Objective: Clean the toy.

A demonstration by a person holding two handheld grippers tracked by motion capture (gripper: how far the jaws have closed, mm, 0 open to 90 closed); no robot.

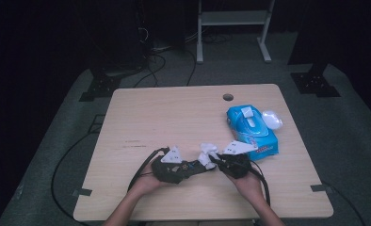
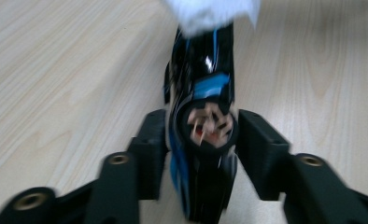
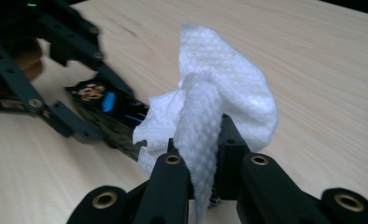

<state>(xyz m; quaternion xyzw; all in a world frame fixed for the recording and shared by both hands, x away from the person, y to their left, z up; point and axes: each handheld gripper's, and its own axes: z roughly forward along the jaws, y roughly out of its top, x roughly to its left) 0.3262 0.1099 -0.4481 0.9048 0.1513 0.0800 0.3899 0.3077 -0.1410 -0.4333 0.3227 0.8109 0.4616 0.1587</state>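
Left gripper (image 2: pixel 201 140): jaws parted, flanking a glossy black-and-blue tube-like object (image 2: pixel 201 116) that lies between them on the wooden table (image 1: pixel 174 113); whether the pads press it cannot be told. Right gripper (image 3: pixel 204 158): jaws clenched on a crumpled white wipe (image 3: pixel 219 102), which touches the object's far end, near the table's front edge. Blue wipe pack (image 1: pixel 252 129): well right, lid (image 1: pixel 271 118) open.

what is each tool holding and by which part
Right tool pinches the crumpled white wipe at its lower fold. The left tool brackets the glossy black-and-blue tube's near end, grip unclear.
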